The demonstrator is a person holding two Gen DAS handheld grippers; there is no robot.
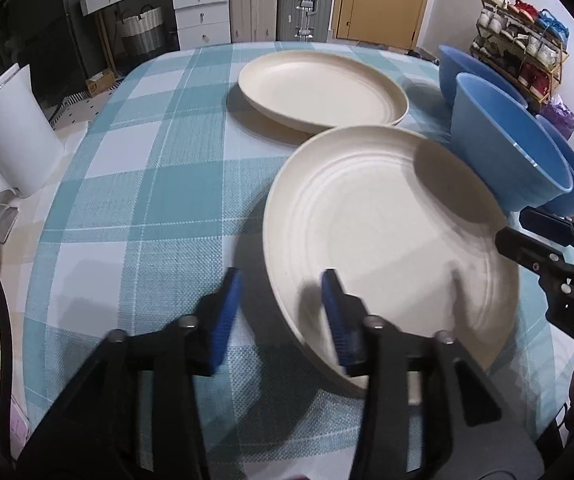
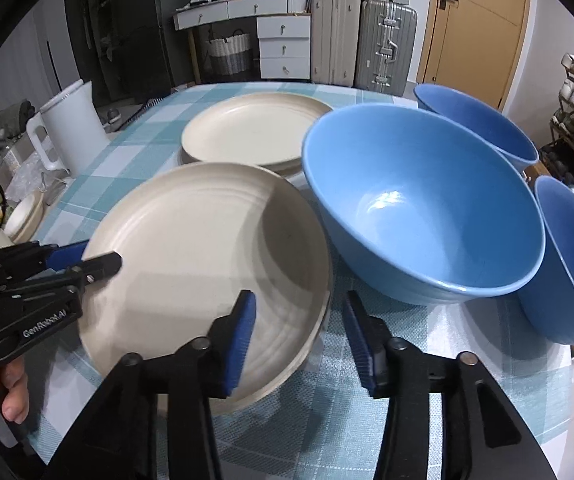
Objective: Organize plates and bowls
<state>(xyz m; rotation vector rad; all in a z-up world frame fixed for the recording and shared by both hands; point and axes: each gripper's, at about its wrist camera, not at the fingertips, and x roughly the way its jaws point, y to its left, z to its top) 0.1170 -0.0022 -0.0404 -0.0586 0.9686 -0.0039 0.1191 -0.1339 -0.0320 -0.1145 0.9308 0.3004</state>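
Progress looks partial. Far plate stack (image 2: 247, 136) appears to be at least two cream plates nested, though the rim edge is hard to read. Near plate (image 2: 207, 264) sits alone on the checked tablecloth (image 1: 147, 200), just beside that stack. Three blue bowls (image 2: 427, 204) stand separately at the right, none nested. Your left gripper (image 1: 283, 312) is spread, straddling the near plate's left rim, one pad inside. Your right gripper (image 2: 299, 336) is spread too, straddling its right rim. Left to do: stack that plate, then nest the bowls.
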